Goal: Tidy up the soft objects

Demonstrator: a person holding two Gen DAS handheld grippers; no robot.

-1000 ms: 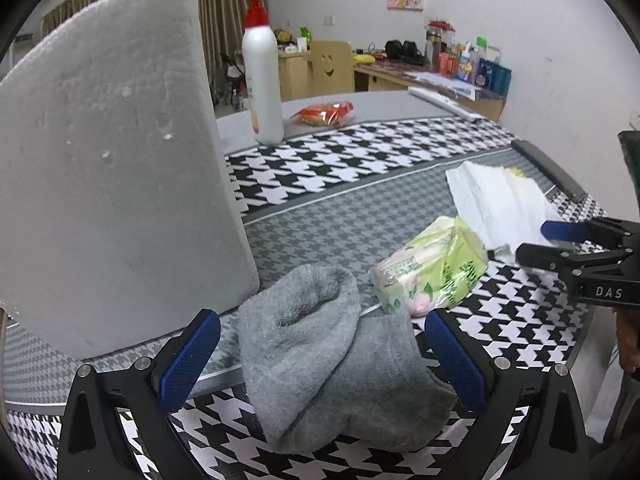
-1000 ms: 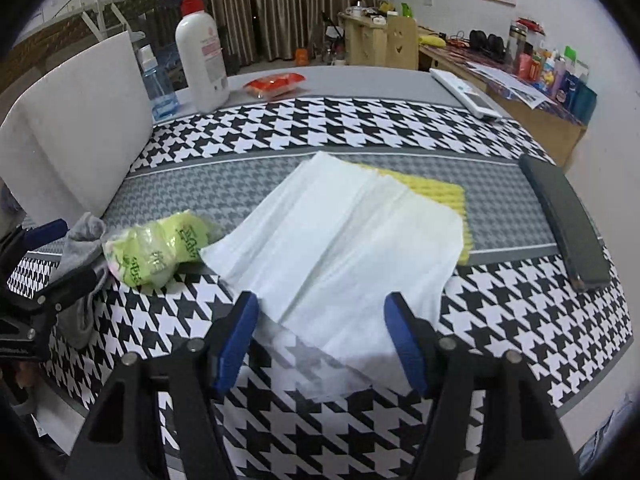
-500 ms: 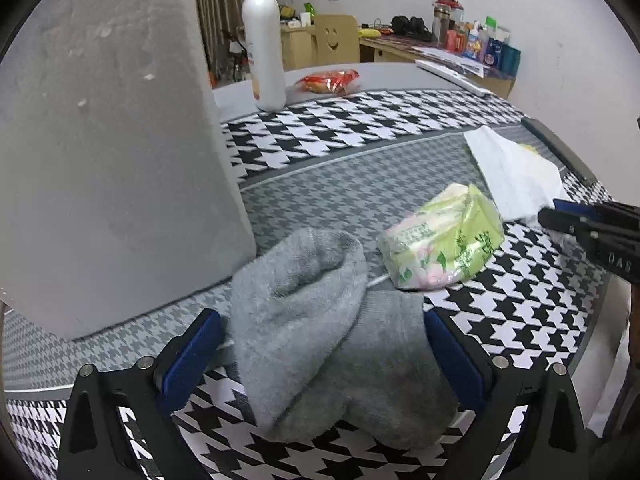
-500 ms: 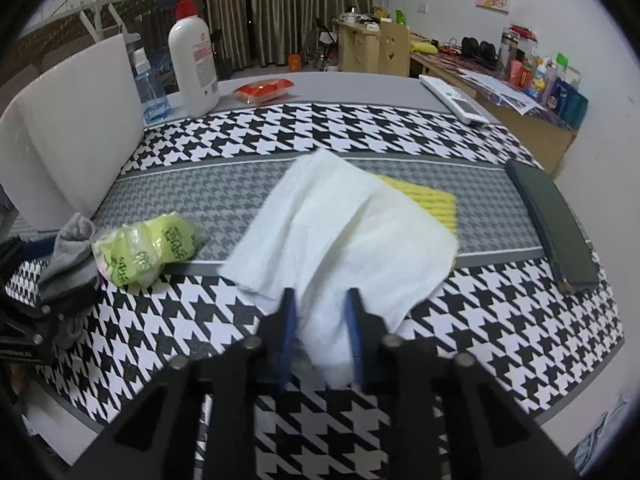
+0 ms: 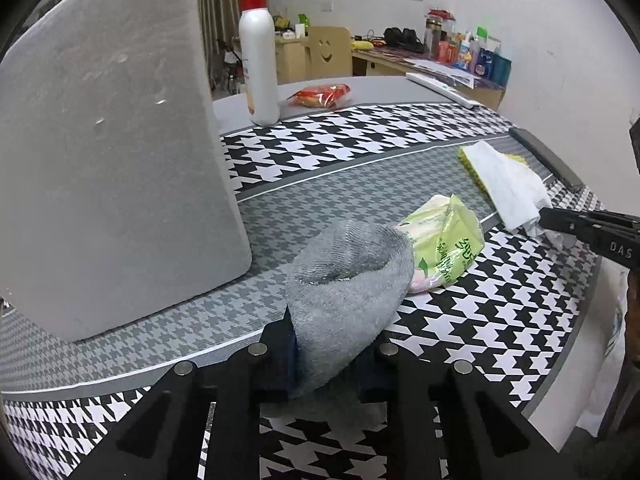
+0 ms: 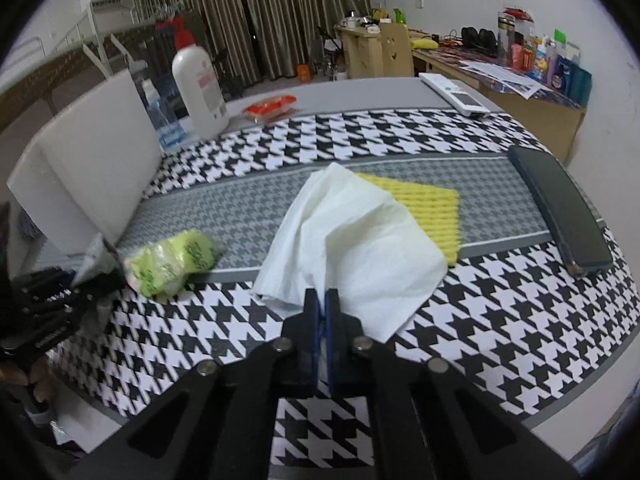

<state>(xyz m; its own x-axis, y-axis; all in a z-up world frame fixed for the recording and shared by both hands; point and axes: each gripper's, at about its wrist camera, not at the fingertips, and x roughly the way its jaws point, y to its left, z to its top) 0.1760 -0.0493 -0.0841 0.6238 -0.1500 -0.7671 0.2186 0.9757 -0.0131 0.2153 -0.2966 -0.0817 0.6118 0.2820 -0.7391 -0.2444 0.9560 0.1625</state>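
A grey sock (image 5: 352, 276) lies near the front edge of the houndstooth tablecloth (image 5: 360, 140). My left gripper (image 5: 332, 344) is closing on it, and the pads press the sock into a bunch between them. A green tissue pack (image 5: 444, 240) touches the sock's far side. My right gripper (image 6: 320, 300) is closing the last bit, pinching the near edge of a white cloth (image 6: 360, 236). That cloth is crumpled and partly covers a yellow cloth (image 6: 432, 208). In the left wrist view the right gripper (image 5: 548, 214) shows at the right, tip on the white cloth (image 5: 504, 184).
A big white foam block (image 5: 112, 160) stands upright at the left, close to the sock. Behind it are a pump bottle (image 5: 260, 72) and a red packet (image 5: 320, 94). A black case (image 6: 560, 208) lies at the right edge, a remote (image 6: 456, 94) farther back.
Both grippers went from wide open to closed. The left one bunched up the grey sock; the right one pinched the white cloth's near edge and gathered it, uncovering more of the yellow cloth.
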